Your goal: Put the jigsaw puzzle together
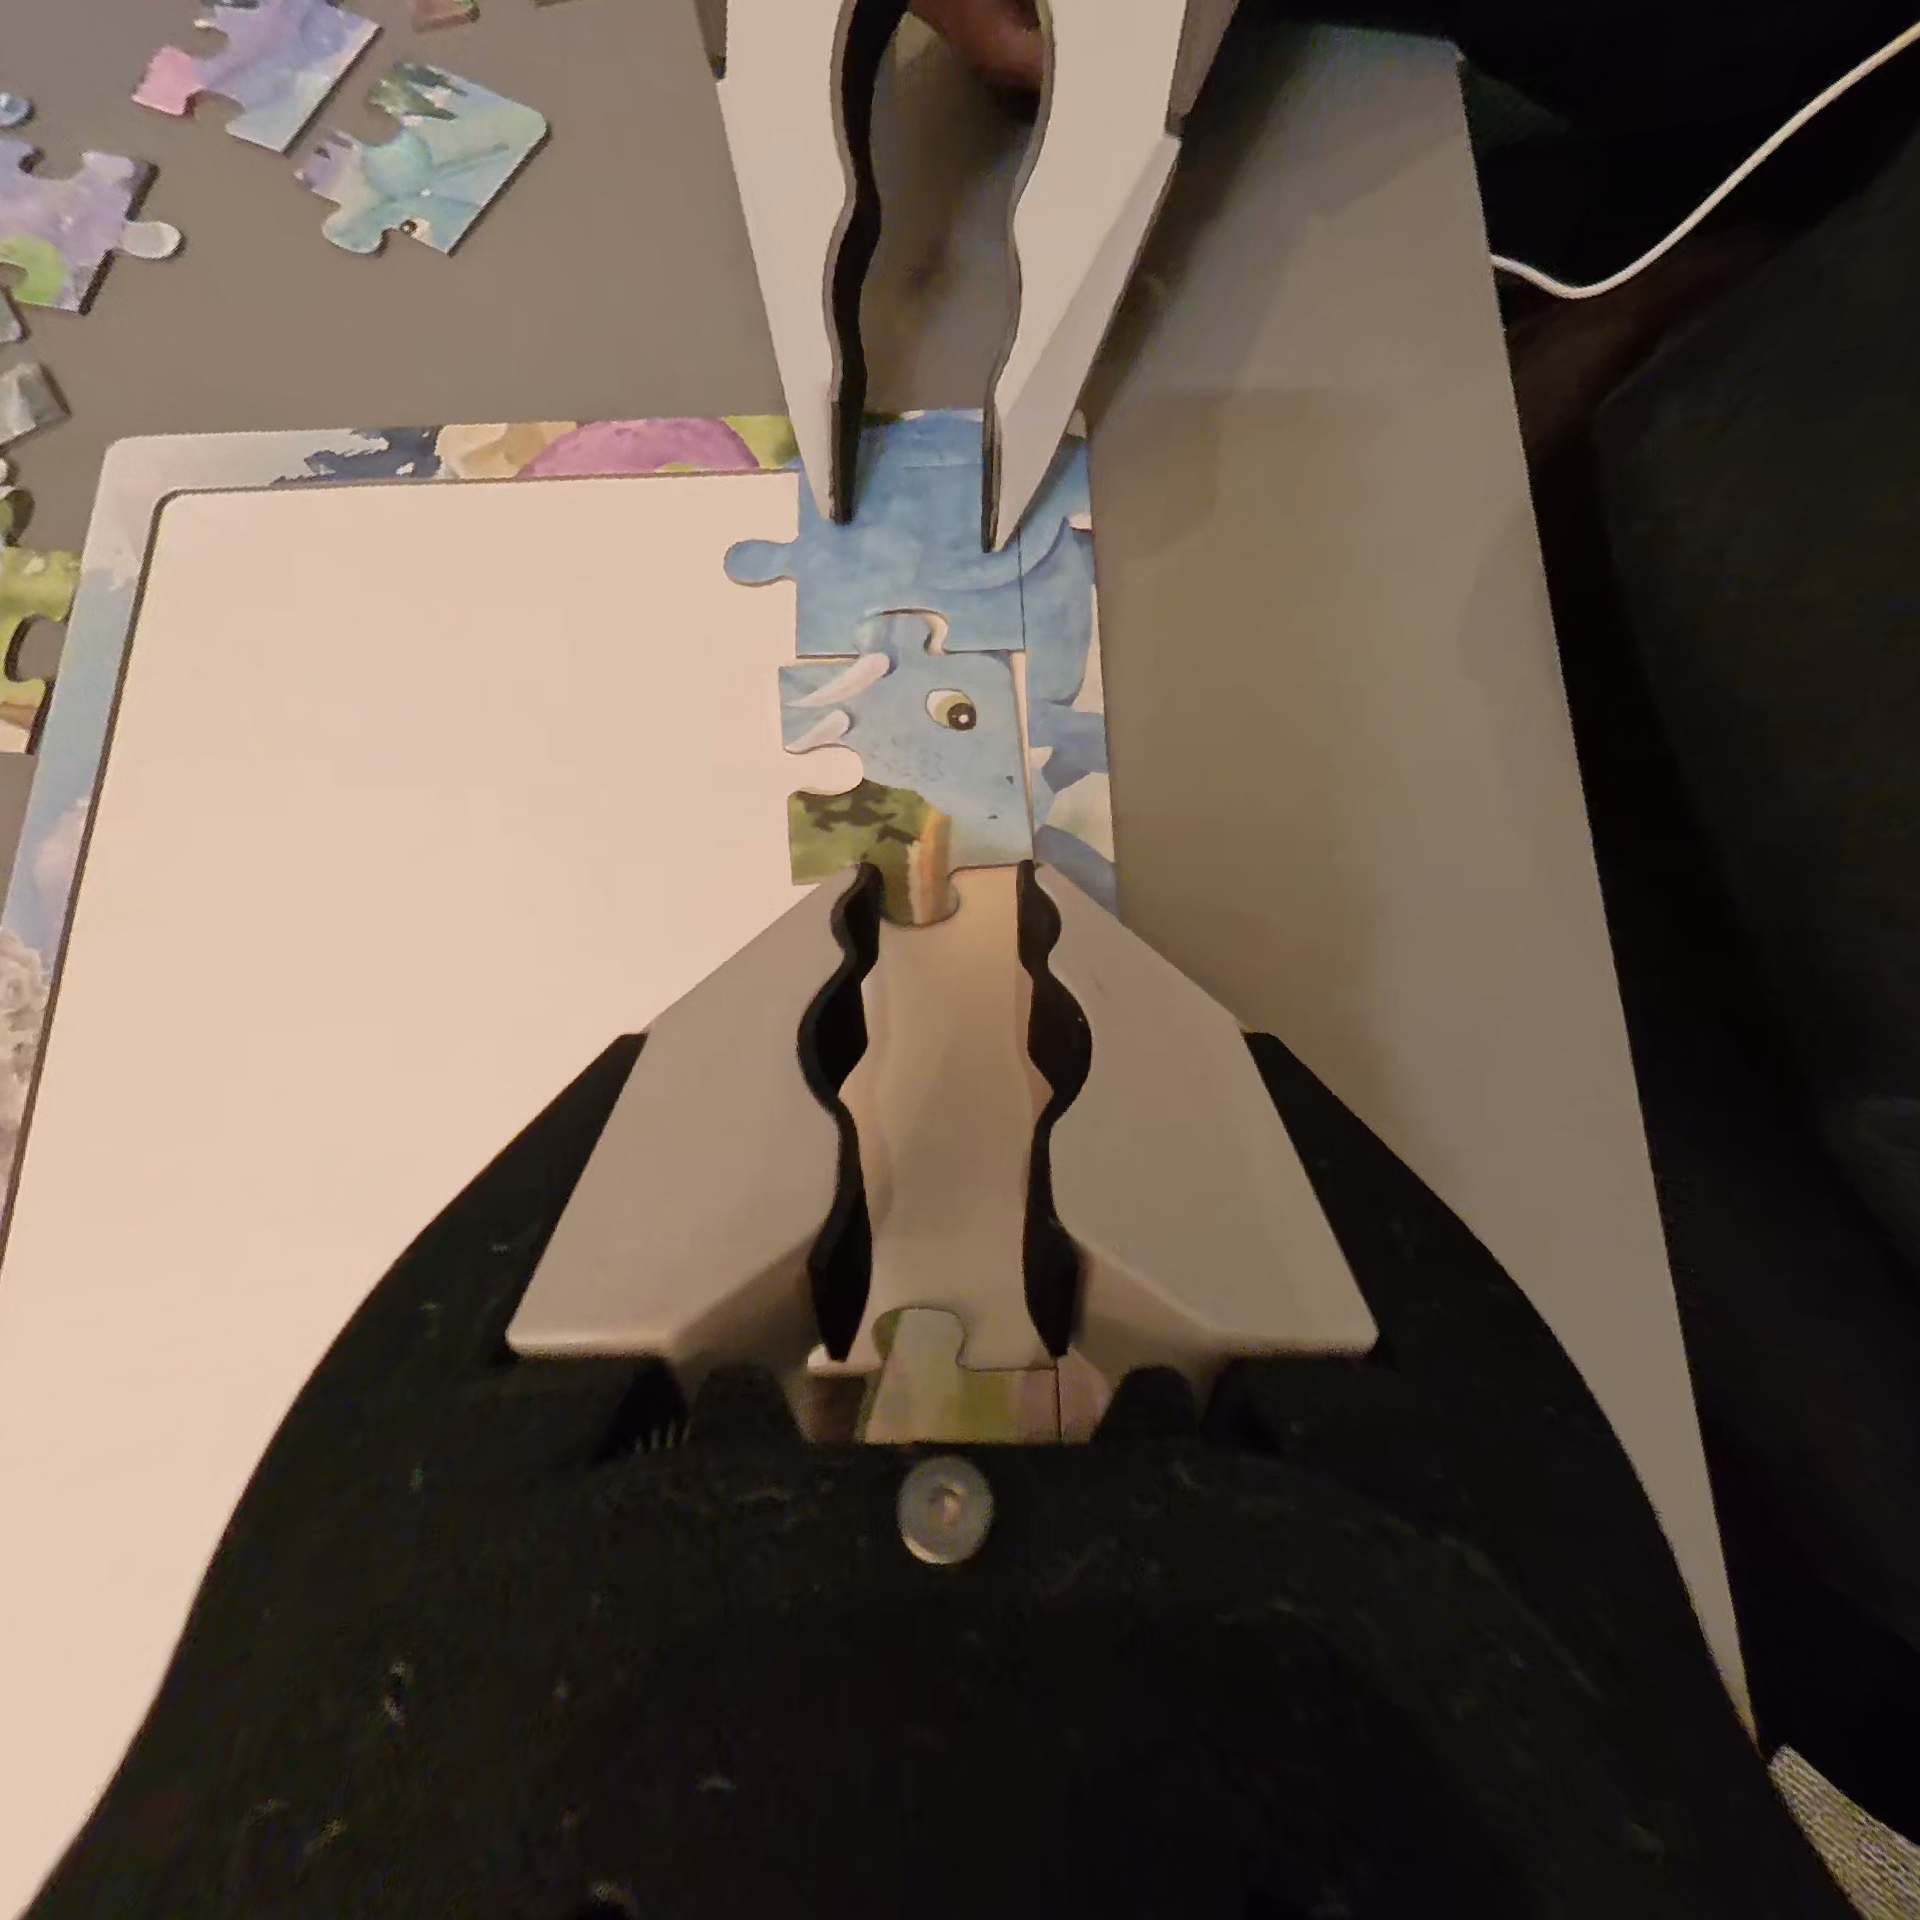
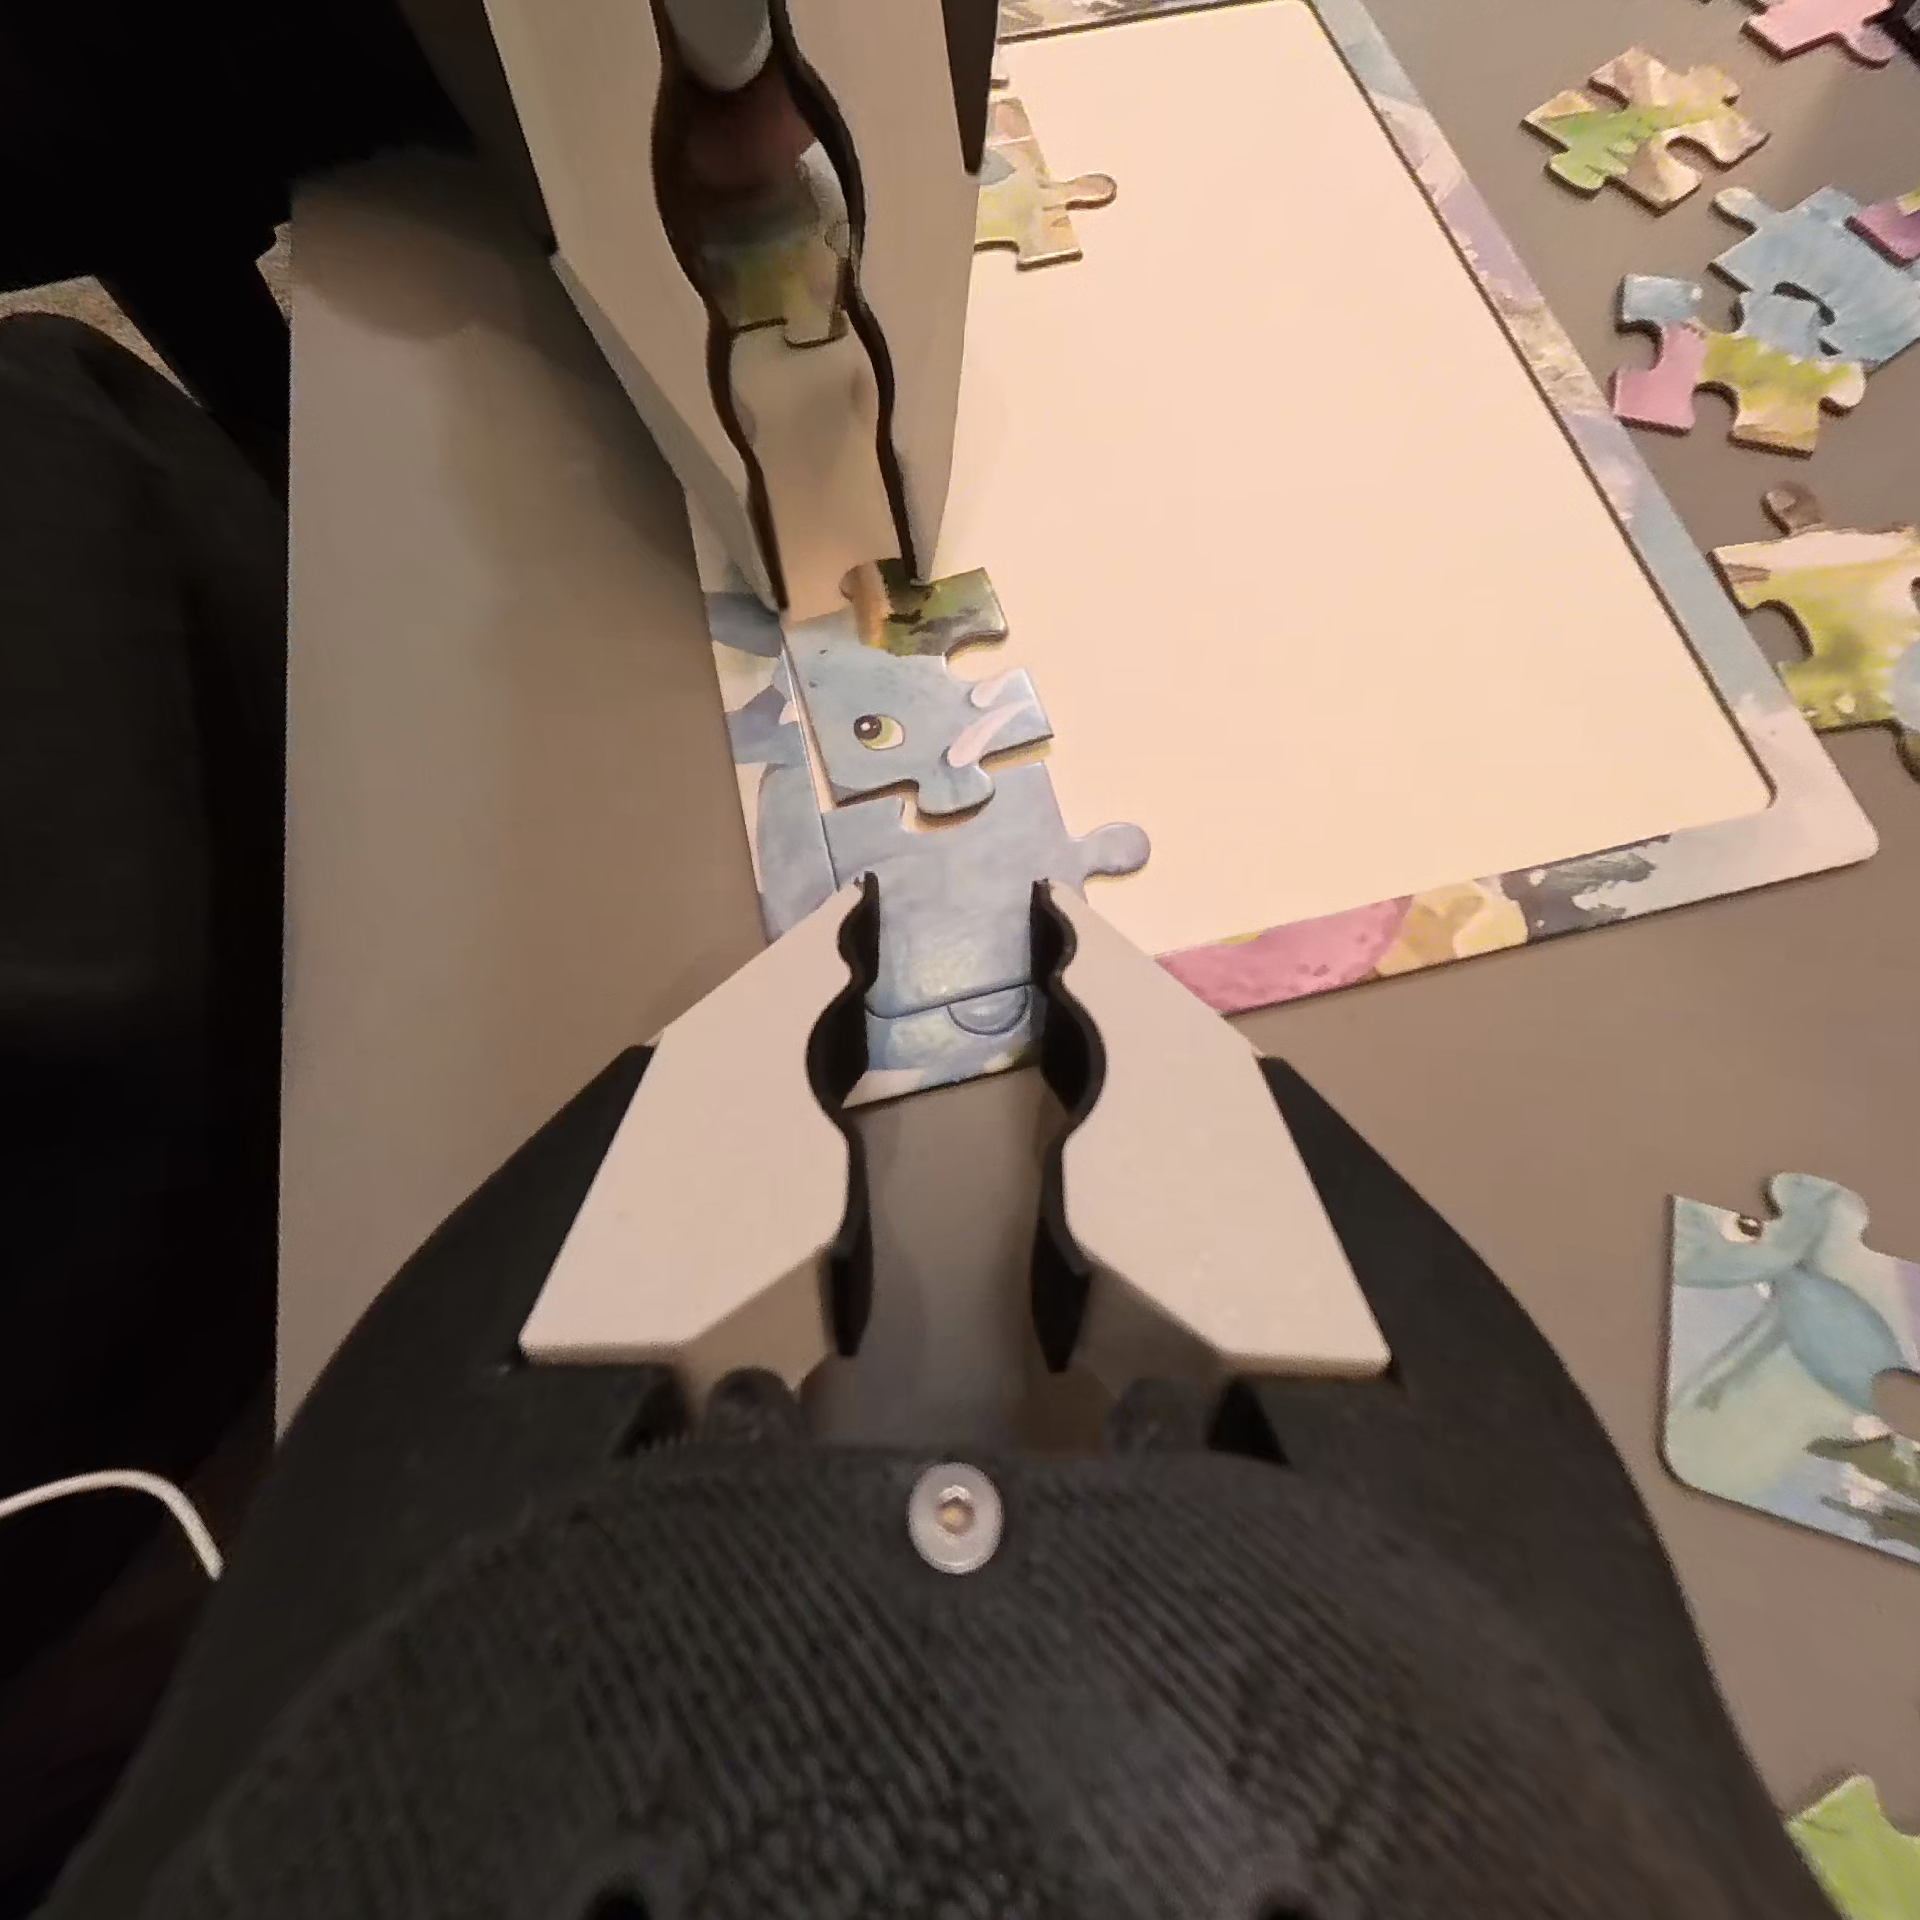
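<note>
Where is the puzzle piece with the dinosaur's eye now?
The eye piece lies in the tray, at its right edge in the left wrist view, between both tools' tips.

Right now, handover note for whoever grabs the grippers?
Left gripper: open, tips down at the dinosaur-face piece, green end.
Right gripper: open, tips down on the blue corner piece.
Both pieces sit in the puzzle tray along one edge, knob seam not fully flush. Another piece lies farther down that edge.
Left: most of the tray; loose pieces wait on the grey table.
</note>
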Demonstrator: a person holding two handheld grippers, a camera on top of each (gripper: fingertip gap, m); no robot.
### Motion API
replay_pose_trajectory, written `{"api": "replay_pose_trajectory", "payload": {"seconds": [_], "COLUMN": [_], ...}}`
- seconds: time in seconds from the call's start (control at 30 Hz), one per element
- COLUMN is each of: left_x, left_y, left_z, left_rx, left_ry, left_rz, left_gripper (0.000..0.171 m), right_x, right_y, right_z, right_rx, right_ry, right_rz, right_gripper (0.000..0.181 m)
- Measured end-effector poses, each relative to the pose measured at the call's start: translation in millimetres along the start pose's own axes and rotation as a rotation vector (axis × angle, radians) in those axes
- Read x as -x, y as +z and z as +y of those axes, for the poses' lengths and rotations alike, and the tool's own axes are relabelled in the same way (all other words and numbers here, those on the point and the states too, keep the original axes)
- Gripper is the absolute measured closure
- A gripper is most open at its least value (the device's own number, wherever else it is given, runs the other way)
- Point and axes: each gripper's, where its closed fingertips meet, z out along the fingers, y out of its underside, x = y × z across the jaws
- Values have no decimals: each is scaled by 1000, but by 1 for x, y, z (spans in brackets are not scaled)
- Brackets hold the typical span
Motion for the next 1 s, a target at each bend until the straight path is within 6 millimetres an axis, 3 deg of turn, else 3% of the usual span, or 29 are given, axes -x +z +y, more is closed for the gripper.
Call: {"api": "replay_pose_trajectory", "payload": {"seconds": [0.17, 0.33, 0.53, 0.7, 1.0], "left_x": [4, 11, 7, 4, 3], "left_y": [-5, -4, 11, 17, 21], "left_z": [-11, -25, -19, -27, -27], "left_rx": [-75, -139, -44, -49, -35], "left_ry": [-43, -81, -71, -54, -44], "left_rz": [3, -31, -19, -23, -26], "left_gripper": [132, 121, 115, 103, 103], "right_x": [0, -1, 2, 2, 2], "right_y": [-2, -16, -16, -12, -12], "right_z": [-2, -16, -16, -13, -13], "right_rx": [-19, -142, -142, -108, -110], "right_ry": [14, 60, 57, 57, 70], "right_rz": [-16, -50, -71, -73, -81], "right_gripper": [155, 156, 153, 154, 155]}}
